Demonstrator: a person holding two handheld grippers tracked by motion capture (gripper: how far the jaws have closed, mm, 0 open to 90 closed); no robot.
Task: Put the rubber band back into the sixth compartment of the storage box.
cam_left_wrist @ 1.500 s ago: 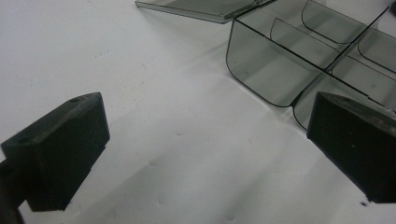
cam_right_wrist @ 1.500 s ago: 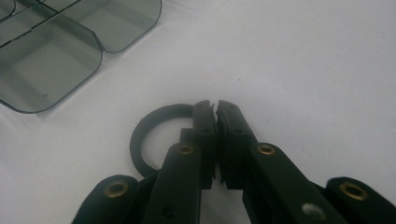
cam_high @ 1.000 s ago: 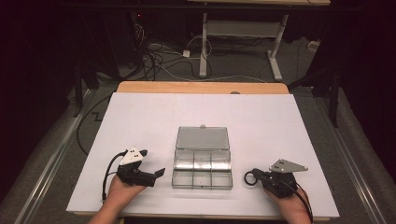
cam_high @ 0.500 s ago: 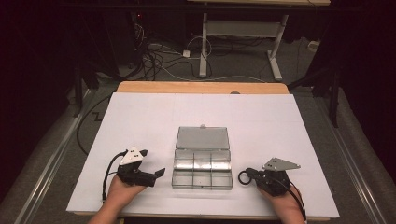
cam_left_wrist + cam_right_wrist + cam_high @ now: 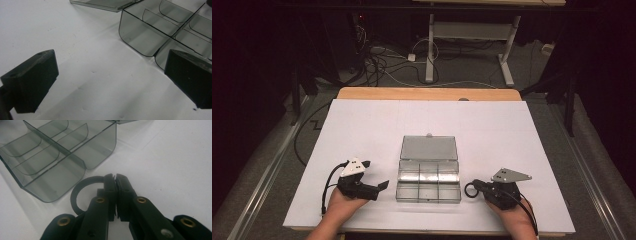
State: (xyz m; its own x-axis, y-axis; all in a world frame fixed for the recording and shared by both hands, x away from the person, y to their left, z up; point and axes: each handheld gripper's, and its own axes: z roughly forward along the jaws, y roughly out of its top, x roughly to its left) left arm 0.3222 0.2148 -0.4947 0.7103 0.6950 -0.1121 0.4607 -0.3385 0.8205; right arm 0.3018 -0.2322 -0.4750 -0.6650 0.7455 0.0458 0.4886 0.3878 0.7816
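A thin black ring of what looks like rubber (image 5: 78,195) is pinched at its rim between the closed jaws of the right gripper (image 5: 115,178), at lower centre of the right gripper view; in the high view it sits at lower right of centre (image 5: 471,189), just beside the right wall of the clear, smoke-tinted plastic compartment box (image 5: 429,181). The ring should be very light and somewhat flexible, so it may sag or twist in the grip; holding it across the band, as now, is the sensible place, though a band this slim could slip out edgewise. Whether it touches the white sheet is hard to tell.

The box is stiff, glossy and smooth, with six rounded-bottom cells, all empty, and its flat lid (image 5: 428,148) lying open toward the top of the frame. It looks light enough to slide if nudged.

The left gripper (image 5: 373,176) rests at lower left, its blocky matte jaws apart with nothing between them, near the box's left wall (image 5: 136,37). The white table cover (image 5: 362,125) is smooth and faintly dimpled.
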